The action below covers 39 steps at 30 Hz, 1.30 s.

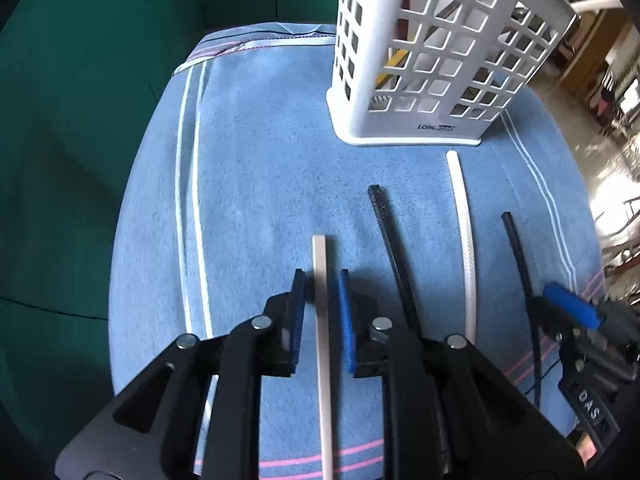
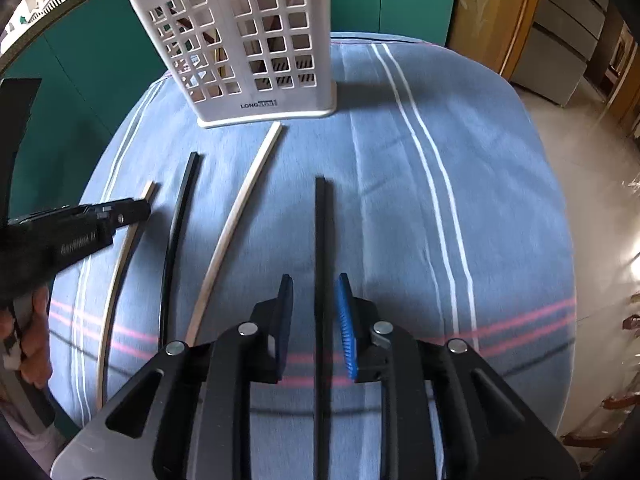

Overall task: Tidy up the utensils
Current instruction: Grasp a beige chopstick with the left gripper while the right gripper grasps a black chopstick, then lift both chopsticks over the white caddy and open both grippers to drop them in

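Left gripper (image 1: 322, 280) straddles the pale chopstick (image 1: 320, 256), jaws slightly parted, pads clear. Right gripper (image 2: 314, 284) likewise straddles the black chopstick (image 2: 320, 208) (unclamped). All lie on the blue cloth (image 1: 248, 184), before the white basket (image 1: 420, 60).

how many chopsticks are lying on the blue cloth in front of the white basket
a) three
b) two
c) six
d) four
d) four: the right wrist view shows a pale chopstick, a black chopstick, a white chopstick and another black chopstick side by side on the blue cloth, all lying outside the white basket.
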Each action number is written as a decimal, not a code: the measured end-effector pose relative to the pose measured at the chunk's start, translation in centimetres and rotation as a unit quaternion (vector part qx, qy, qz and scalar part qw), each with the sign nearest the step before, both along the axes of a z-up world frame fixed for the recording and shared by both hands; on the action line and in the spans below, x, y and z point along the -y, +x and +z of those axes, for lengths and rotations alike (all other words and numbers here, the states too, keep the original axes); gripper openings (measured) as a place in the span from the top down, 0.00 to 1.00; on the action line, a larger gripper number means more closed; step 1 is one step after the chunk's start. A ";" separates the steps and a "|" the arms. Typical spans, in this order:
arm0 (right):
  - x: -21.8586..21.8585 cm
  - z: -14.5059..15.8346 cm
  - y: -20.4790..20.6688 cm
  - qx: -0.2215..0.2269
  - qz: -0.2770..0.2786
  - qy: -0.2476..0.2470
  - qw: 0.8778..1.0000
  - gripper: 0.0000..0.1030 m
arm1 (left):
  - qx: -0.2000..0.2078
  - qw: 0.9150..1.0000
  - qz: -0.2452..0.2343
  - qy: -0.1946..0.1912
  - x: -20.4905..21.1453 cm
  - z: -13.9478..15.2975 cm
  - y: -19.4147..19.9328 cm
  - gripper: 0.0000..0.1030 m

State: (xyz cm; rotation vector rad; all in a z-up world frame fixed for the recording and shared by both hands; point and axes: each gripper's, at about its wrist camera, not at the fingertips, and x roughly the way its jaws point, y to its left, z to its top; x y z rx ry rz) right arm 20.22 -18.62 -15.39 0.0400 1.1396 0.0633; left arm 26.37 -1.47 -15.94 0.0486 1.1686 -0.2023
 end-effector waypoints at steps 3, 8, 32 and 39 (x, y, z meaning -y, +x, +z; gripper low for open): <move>-0.2 -0.5 2.0 -0.010 -0.001 -0.006 1.000 0.78 | -0.007 1.000 -0.011 0.020 0.5 0.0 0.6 0.77; 0.2 -1.1 4.1 -0.023 -0.008 -0.011 1.000 0.78 | -0.009 0.999 -0.024 0.034 0.8 0.0 0.8 0.73; 1.9 11.5 -1.2 0.137 -0.011 0.033 0.990 0.93 | 0.142 0.989 0.010 -0.044 -2.2 11.0 -3.0 0.94; 2.5 17.3 -5.5 0.216 -0.018 0.039 0.975 0.93 | 0.228 0.971 0.036 -0.065 -3.7 16.5 -6.3 0.94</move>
